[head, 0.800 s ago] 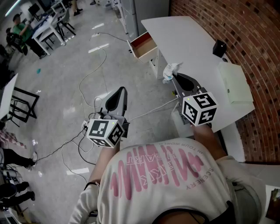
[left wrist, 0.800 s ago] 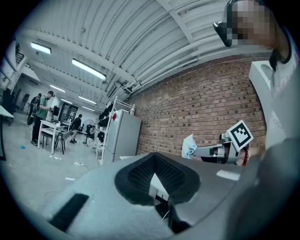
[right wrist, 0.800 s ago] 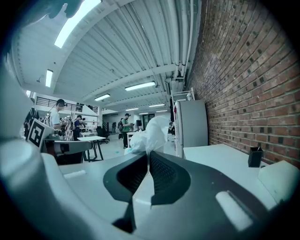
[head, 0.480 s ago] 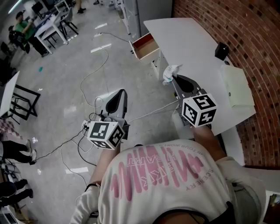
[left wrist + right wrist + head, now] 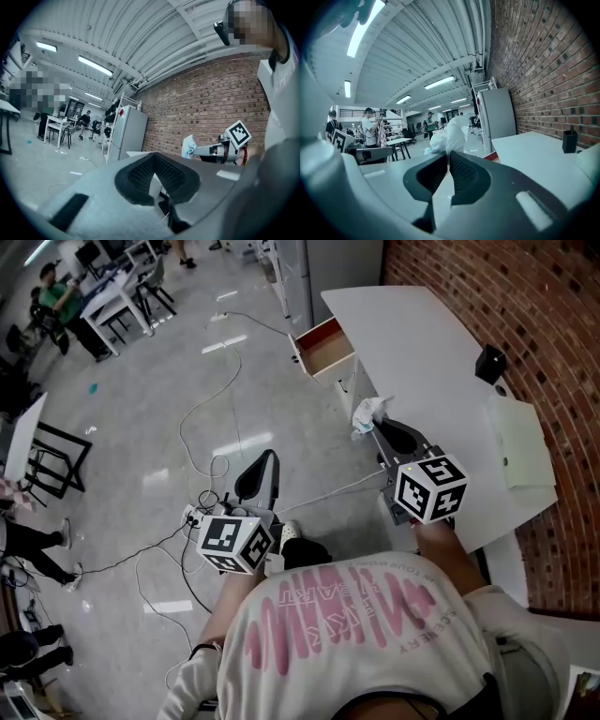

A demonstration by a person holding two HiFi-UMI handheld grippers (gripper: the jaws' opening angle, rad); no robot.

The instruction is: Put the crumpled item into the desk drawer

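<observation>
- Shirt, pink print, upside down in the head view: large outlined "HEART"; a small line starting "IN YOUR", the rest not legible; "SCENERY" along the print's right side.
- Cubes on the left gripper and the right gripper: black-and-white square code markers, no letters or digits.
- Fridge, left gripper view: small red sticker, too small to read.

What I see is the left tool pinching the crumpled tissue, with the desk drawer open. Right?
Wrong tool: the right tool pinches the crumpled tissue, as the right gripper view shows. The desk drawer is indeed open.
</observation>
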